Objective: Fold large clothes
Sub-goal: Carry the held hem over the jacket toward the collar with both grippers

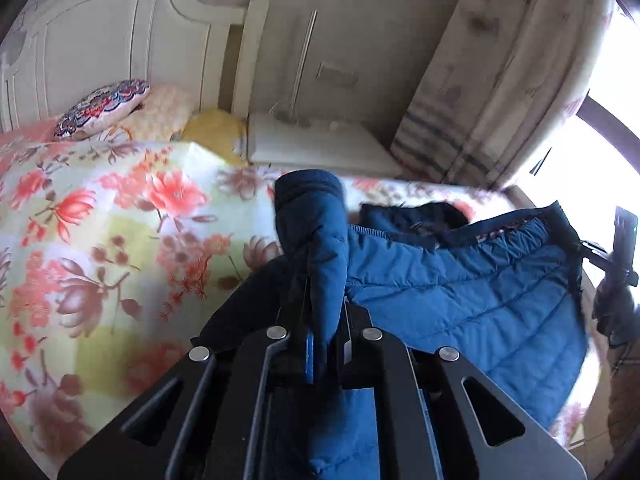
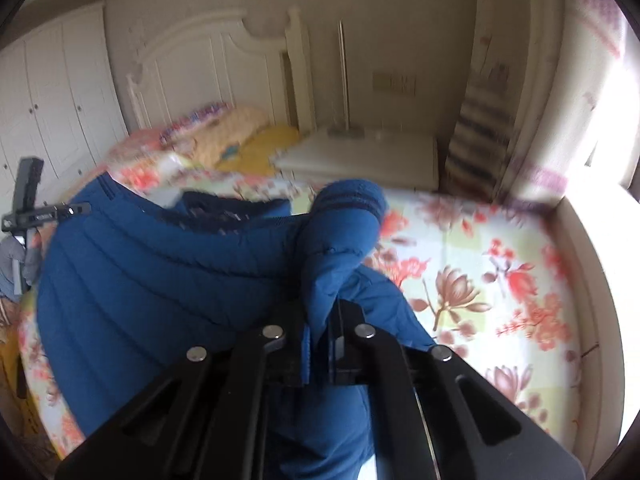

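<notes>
A blue quilted puffer jacket [image 1: 472,280] lies on the floral bedspread [image 1: 100,220]. My left gripper [image 1: 320,320] is shut on one sleeve [image 1: 316,224], whose dark ribbed cuff sticks up past the fingers. My right gripper [image 2: 320,320] is shut on the other sleeve [image 2: 340,232], cuff also up. The jacket body [image 2: 160,272] spreads to the left in the right wrist view, with the dark collar at its far edge. The right gripper's body shows at the right edge of the left wrist view [image 1: 620,248].
Pillows [image 1: 104,108] and a white headboard [image 1: 100,40] are at the bed's far end. A white nightstand [image 2: 368,152] stands beside it. Curtains [image 1: 500,72] and a bright window are at the right. White wardrobes [image 2: 52,100] stand at the left.
</notes>
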